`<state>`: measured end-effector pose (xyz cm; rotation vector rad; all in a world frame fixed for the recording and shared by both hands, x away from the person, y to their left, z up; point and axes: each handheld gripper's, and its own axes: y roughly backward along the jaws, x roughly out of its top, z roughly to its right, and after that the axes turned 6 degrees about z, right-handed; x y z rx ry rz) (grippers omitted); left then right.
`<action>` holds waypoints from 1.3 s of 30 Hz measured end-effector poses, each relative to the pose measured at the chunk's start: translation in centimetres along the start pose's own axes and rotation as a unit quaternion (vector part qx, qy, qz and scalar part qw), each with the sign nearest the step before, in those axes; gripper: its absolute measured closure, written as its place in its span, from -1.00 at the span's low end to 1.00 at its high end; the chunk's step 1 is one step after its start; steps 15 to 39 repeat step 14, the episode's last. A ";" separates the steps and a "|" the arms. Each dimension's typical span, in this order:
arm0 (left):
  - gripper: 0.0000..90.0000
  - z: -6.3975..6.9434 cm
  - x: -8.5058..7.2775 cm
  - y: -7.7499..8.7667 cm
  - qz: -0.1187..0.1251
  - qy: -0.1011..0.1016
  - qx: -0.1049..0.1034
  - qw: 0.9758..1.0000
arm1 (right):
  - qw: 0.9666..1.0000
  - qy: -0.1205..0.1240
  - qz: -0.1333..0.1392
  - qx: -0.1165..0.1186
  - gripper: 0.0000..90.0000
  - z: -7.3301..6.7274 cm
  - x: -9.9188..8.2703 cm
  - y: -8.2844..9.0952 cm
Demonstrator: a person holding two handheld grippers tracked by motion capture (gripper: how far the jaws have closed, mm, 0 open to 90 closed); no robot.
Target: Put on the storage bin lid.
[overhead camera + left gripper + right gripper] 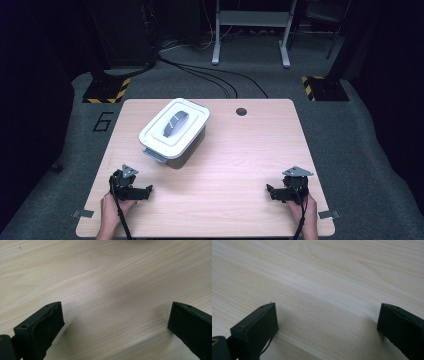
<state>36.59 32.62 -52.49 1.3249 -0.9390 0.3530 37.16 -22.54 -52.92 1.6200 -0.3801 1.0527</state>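
Grippers rest low on the pale wooden table (240,150), one at each near corner. The left gripper (146,191), at about seven o'clock on the tabletop, points toward three o'clock; in the left gripper view its black jaws stand wide apart with bare wood grain between them. The right gripper (270,191), at about five o'clock, points toward nine o'clock, and the right gripper view shows its jaws spread wide as well, clamped on nothing. A white rectangular plastic box with a grey handle on its lid (173,131) sits closed at about eleven o'clock from the table's middle, nearer the left gripper yet apart from it.
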 end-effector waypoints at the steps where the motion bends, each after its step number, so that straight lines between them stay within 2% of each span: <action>1: -1.00 0.0 -0.2 0.0 0.009 0.004 -0.001 1.000 | 1.000 0.000 0.000 0.000 -0.96 0.0 0.0 0.0; 3: -1.00 -0.3 -0.8 -0.1 0.028 0.021 -0.009 0.999 | 1.000 0.000 0.000 0.000 -0.96 0.0 0.0 0.0; 4: -1.00 -0.3 -0.9 0.1 0.027 0.023 -0.008 0.999 | 1.000 0.000 0.000 0.000 -0.96 0.0 0.0 0.0; 5: -1.00 -0.3 -1.0 0.0 0.035 0.024 -0.004 0.999 | 1.000 0.000 0.000 0.000 -0.96 0.0 0.0 0.0; 9: -1.00 -0.3 -1.0 0.0 0.035 0.024 -0.005 0.999 | 1.000 -0.002 -0.001 0.000 -0.96 0.0 0.0 0.0; 10: -1.00 -0.3 -0.9 0.1 0.028 0.023 -0.008 0.999 | 1.000 -0.001 0.000 0.000 -0.96 0.0 0.0 0.0; 11: -1.00 -0.2 -1.0 -0.1 0.035 0.025 -0.002 0.999 | 1.000 0.000 0.000 0.000 -0.96 0.0 0.0 0.0; 14: -1.00 -0.2 -0.9 -0.1 0.037 0.027 0.000 0.999 | 1.000 0.000 0.000 0.000 -0.96 0.0 0.0 0.0; 39: -1.00 -0.2 -0.9 -0.1 0.037 0.027 0.000 0.999 | 1.000 0.000 0.000 0.000 -0.96 0.0 0.0 0.0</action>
